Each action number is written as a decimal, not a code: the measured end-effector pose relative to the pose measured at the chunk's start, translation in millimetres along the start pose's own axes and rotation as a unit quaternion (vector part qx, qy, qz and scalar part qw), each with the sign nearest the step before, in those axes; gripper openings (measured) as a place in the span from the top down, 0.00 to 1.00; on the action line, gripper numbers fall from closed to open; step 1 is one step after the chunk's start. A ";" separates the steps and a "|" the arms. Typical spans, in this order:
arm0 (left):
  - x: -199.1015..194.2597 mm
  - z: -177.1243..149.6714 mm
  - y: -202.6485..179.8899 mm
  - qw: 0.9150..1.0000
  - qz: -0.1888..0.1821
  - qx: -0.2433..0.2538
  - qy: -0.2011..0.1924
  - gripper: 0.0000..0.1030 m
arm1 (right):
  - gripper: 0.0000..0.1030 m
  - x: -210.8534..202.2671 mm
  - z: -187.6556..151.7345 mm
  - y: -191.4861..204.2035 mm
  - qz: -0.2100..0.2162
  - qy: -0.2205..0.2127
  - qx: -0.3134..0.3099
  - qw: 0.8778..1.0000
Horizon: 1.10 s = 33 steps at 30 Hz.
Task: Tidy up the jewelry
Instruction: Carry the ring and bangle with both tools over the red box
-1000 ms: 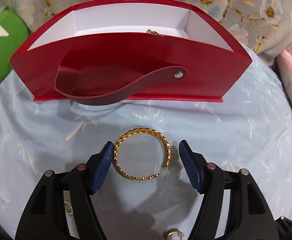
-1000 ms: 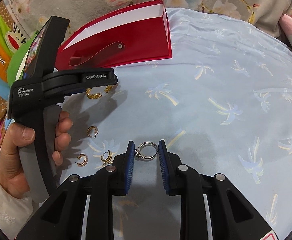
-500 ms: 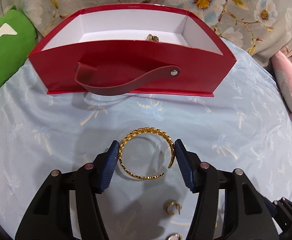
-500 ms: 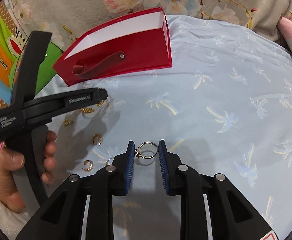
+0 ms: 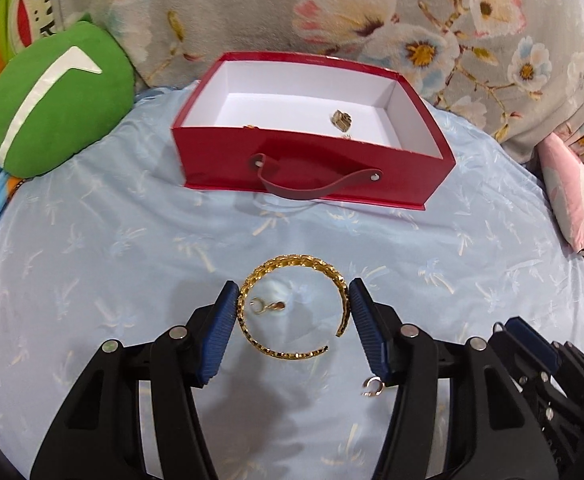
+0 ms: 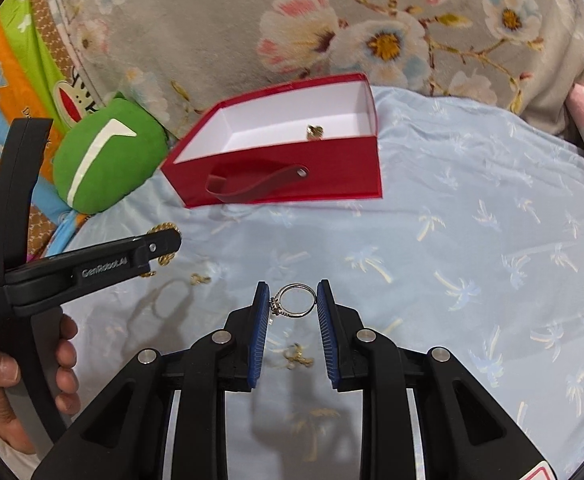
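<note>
Both grippers now higher above the bedsheet, left gripper clamping gold bangle, right gripper clamping silver ring.

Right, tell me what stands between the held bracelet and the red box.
Nothing visible: only bare blue cloth lies between the gold bracelet in the left gripper and the red box. The box's front wall and strap handle must be cleared from above.

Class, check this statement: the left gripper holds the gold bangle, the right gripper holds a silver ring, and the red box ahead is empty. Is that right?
Not quite. The red box is not empty: the left wrist view shows a small gold piece inside. The left gripper does hold the gold bangle, and the right gripper the silver ring.
</note>
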<state>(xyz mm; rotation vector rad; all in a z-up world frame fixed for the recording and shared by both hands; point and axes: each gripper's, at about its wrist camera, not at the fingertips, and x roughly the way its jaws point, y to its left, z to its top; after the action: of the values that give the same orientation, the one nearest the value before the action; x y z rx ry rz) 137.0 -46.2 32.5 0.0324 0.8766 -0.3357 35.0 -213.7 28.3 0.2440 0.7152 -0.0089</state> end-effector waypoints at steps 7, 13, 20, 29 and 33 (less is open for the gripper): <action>-36.7 4.9 18.4 1.000 0.010 -0.003 -0.025 0.47 | 0.78 -13.5 15.8 22.5 0.012 -0.021 -0.019 1.000; -55.0 17.3 27.5 0.999 0.008 -0.006 -0.048 0.47 | 0.78 -15.5 34.4 30.4 0.013 -0.036 -0.031 0.999; -52.0 35.4 31.7 0.998 0.005 -0.005 -0.059 0.47 | 0.78 -4.7 61.6 28.9 0.012 -0.048 -0.034 0.998; -25.3 80.7 33.0 0.998 -0.001 -0.001 -0.065 0.47 | 0.78 30.8 113.2 16.3 0.005 -0.056 -0.036 0.998; -4.0 108.7 32.5 0.998 0.004 0.005 -0.064 0.47 | 0.78 56.9 142.9 8.0 0.008 -0.051 -0.033 0.998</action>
<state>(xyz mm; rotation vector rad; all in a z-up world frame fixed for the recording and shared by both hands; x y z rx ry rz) 225.8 -32.2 101.9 0.0227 0.7474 -0.3303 171.3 -233.7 97.0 0.1858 0.6116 0.0180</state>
